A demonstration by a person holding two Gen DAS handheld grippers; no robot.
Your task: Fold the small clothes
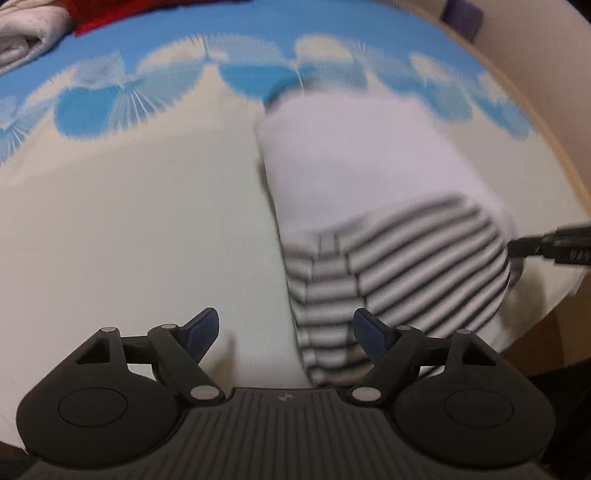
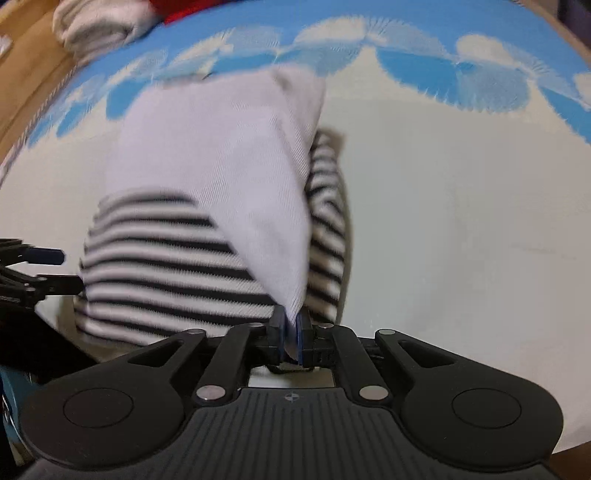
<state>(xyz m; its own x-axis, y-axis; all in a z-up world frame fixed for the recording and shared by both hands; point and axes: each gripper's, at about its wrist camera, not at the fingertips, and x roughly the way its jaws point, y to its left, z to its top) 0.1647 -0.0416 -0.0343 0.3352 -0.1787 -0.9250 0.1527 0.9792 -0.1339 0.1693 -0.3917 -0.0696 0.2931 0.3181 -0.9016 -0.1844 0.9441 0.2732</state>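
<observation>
A small garment, white with a black-and-white striped part [image 1: 399,258], lies on a cream cloth with a blue fan-pattern border [image 1: 129,221]. My left gripper [image 1: 284,332] is open, its jaws apart at the garment's near striped edge, holding nothing. My right gripper [image 2: 293,332] is shut on a corner of the garment's white layer [image 2: 229,166] and lifts it over the striped part [image 2: 166,266]. The right gripper's tip shows at the right edge of the left wrist view [image 1: 550,245]; the left gripper shows at the left edge of the right wrist view [image 2: 33,273].
A folded white cloth [image 2: 96,22] and a red cloth [image 1: 107,18] lie at the far end. Brown wooden surface [image 2: 26,85] borders the cream cloth [image 2: 461,221]. A beige wall or edge [image 1: 535,74] curves at the right.
</observation>
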